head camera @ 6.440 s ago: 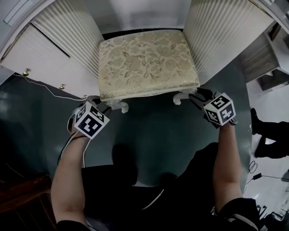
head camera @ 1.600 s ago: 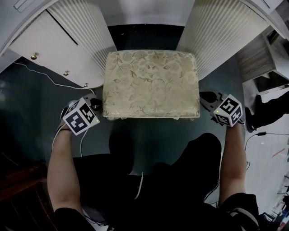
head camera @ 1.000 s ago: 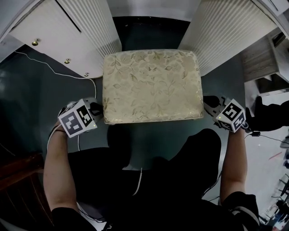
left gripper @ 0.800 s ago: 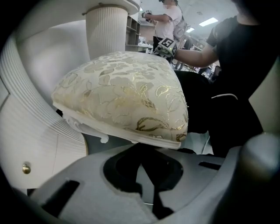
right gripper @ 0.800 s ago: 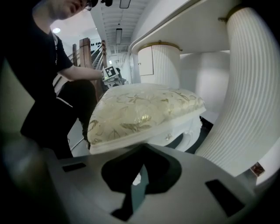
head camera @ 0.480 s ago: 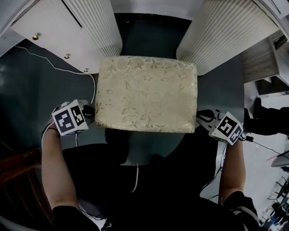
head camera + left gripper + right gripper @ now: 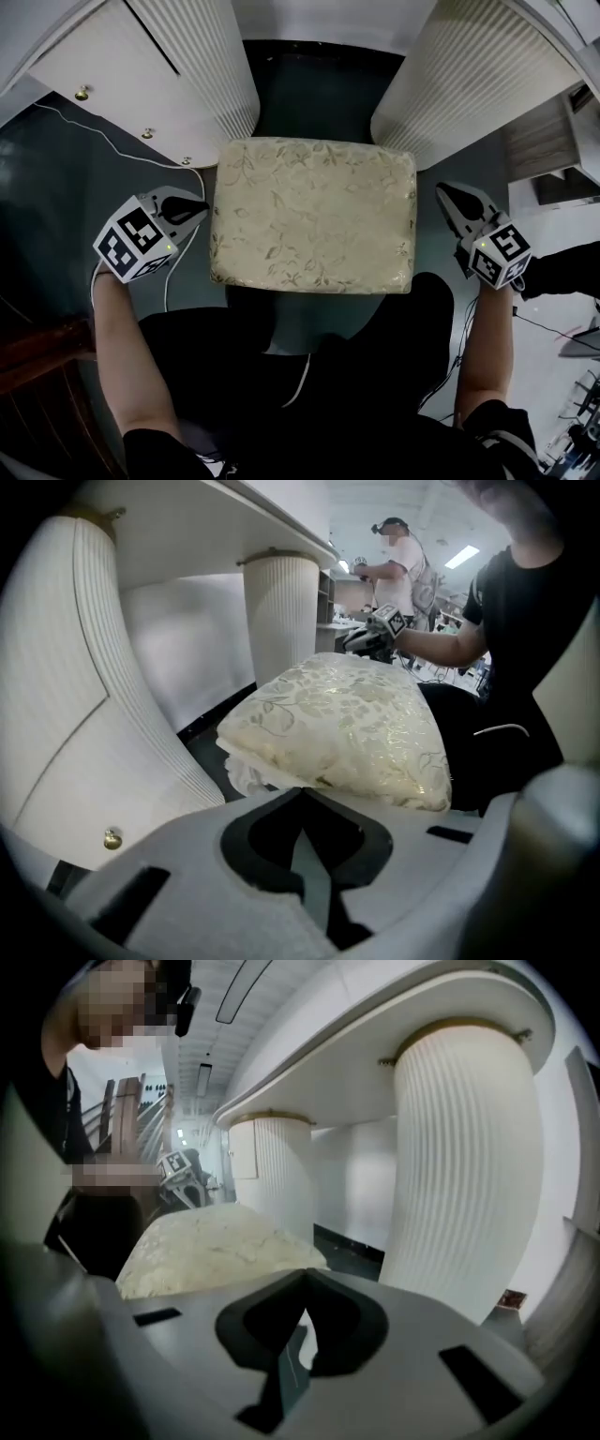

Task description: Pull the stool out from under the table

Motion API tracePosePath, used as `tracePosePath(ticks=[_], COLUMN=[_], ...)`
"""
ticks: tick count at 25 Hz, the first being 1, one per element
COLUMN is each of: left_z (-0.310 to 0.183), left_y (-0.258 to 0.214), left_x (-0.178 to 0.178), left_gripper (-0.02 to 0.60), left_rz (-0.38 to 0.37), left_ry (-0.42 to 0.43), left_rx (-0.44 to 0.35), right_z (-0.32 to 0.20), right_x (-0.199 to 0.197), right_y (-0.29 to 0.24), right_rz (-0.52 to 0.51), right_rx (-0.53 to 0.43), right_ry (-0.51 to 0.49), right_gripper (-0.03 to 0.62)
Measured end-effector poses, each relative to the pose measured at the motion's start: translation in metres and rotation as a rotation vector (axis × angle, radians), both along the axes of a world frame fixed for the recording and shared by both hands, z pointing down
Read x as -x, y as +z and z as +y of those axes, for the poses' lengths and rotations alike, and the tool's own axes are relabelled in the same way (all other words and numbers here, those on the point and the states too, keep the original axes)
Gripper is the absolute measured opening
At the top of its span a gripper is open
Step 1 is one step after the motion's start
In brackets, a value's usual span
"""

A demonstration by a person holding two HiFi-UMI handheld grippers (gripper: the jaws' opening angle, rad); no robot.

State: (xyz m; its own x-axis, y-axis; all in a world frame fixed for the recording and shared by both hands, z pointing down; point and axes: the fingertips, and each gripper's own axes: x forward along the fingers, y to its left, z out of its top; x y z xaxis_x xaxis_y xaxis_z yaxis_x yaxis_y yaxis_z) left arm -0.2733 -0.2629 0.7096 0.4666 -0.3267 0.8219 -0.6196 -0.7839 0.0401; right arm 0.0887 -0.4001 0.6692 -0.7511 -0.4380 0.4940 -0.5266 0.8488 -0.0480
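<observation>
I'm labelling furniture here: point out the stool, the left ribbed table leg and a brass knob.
stool (image 7: 314, 214), head view, middle of the seat cushion.
left table leg (image 7: 208, 66), head view, its ribbed front.
brass knob (image 7: 82, 94), head view, the knob's head.

Cream floral cushioned stool (image 7: 314, 216) on dark floor (image 7: 309, 94), just before gap btw left white fluted table pedestal (image 7: 202, 56) & right one (image 7: 469, 75). Thin white cable (image 7: 112, 149) on floor, left of stool.

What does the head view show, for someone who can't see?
A cushioned stool stands on the dark floor, out from under the white table. Shut left tongs and just-opening right tongs, both empty, sit either side of it.
</observation>
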Motion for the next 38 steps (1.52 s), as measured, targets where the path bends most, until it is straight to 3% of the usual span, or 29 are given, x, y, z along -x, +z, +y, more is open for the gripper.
tracePosePath(ticks=[6, 12, 15, 20, 26, 29, 32, 38], left_z=[-0.044, -0.067, -0.075, -0.069, -0.023, -0.013, -0.004, 0.022], left_y=[-0.002, -0.018, -0.037, -0.086, -0.188, -0.255, -0.322, -0.427], left_x=[0.018, 0.012, 0.013, 0.022, -0.007, -0.027, -0.055, -0.108], left_gripper=[0.011, 0.011, 0.009, 0.009, 0.009, 0.009, 0.009, 0.009], left_rz=[0.004, 0.177, 0.287, 0.355, 0.371, 0.392, 0.43, 0.394], left_ry=[-0.055, -0.115, -0.193, -0.385, -0.574, -0.653, -0.647, -0.577], left_rx=[-0.102, -0.182, -0.202, -0.228, -0.192, -0.194, -0.193, -0.215], right_z=[-0.003, 0.005, 0.004, 0.011, 0.056, 0.075, 0.096, 0.148], right_x=[0.057, 0.094, 0.102, 0.095, 0.09, 0.093, 0.095, 0.075], right_y=[-0.029, -0.005, -0.004, -0.031, -0.137, -0.21, -0.283, -0.382], right_rz=[-0.078, 0.14, 0.12, 0.141, 0.107, 0.088, 0.04, -0.044], right_rx=[-0.068, -0.115, -0.053, 0.022, 0.151, 0.145, 0.134, 0.155], right_ry=[-0.025, -0.106, -0.033, 0.113, 0.175, 0.15, 0.13, 0.103], right_gripper=[0.005, 0.005, 0.005, 0.005, 0.005, 0.003, 0.004, 0.003])
